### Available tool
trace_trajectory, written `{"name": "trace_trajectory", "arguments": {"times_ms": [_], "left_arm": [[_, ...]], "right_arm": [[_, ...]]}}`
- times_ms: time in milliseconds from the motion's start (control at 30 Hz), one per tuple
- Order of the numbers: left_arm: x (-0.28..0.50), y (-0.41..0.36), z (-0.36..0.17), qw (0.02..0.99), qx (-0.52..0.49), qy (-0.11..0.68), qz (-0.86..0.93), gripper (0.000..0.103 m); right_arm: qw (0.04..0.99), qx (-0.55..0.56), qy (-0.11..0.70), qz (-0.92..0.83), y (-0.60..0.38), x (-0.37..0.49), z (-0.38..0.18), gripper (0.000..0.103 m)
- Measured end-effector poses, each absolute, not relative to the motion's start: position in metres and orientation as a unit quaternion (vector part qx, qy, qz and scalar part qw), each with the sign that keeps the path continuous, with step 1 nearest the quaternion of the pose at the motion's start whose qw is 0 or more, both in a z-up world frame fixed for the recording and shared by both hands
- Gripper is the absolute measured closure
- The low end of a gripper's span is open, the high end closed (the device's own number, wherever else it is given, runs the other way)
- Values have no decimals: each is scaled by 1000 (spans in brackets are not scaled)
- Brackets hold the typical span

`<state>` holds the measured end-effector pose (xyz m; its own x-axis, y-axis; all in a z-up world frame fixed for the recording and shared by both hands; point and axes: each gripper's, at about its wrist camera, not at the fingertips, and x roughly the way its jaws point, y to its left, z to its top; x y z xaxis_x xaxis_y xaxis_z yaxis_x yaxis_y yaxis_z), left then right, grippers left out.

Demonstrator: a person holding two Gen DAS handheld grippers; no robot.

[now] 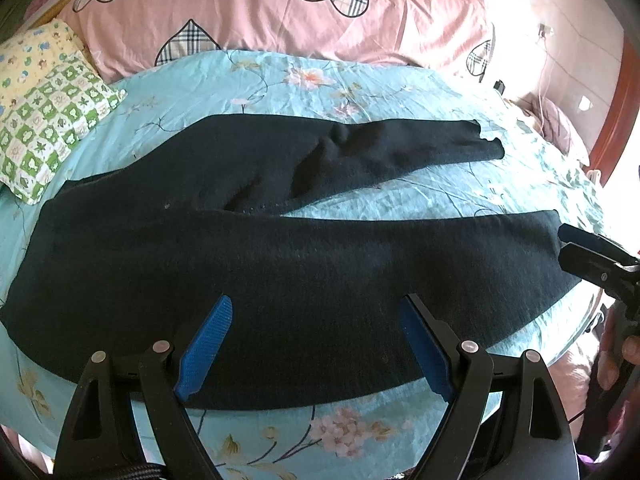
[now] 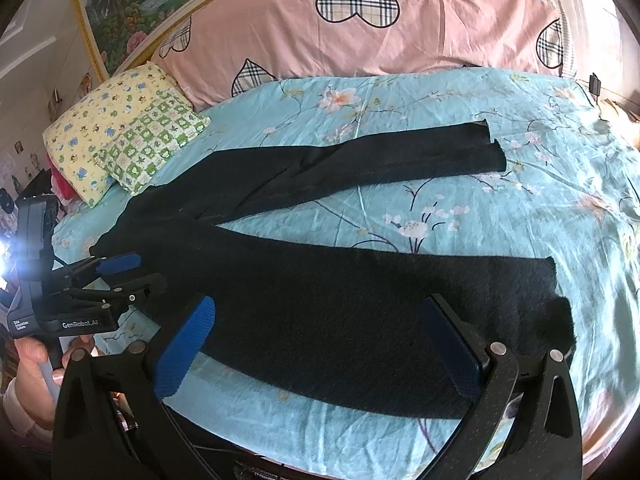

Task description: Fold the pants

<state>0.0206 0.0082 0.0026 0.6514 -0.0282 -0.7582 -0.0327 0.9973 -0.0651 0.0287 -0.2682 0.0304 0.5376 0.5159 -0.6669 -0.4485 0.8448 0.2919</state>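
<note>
Pants lying unfolded, nothing done yet.
The pants (image 1: pixel 280 264) are lying flat on the bed (image 1: pixel 400 88), legs splayed apart; left claw (image 1: pixel 312 340) and right claw (image 2: pixel 320 352) are hovering spread over the near leg, gripping nothing.

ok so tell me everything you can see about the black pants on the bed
The black pants look like a soft, knit-like fabric. They lie flat and unfolded on the light blue floral bedsheet, waist toward the checked pillow, the two legs spread in a V toward the right. The far leg's cuff shows a small slit. The left gripper and right gripper are both open above the near leg; contact can't be judged.
</note>
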Motion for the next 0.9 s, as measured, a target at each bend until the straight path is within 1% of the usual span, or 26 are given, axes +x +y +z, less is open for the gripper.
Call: {"name": "trace_trajectory", "arguments": {"times_ms": [533,900], "left_arm": [[54,16,16,910,-8,414,6,17],[100,13,35,915,36,402,-1,17]], "right_arm": [[883,39,391,256,-286,66,41,0],[889,29,386,246,-296,122,50,0]]}}
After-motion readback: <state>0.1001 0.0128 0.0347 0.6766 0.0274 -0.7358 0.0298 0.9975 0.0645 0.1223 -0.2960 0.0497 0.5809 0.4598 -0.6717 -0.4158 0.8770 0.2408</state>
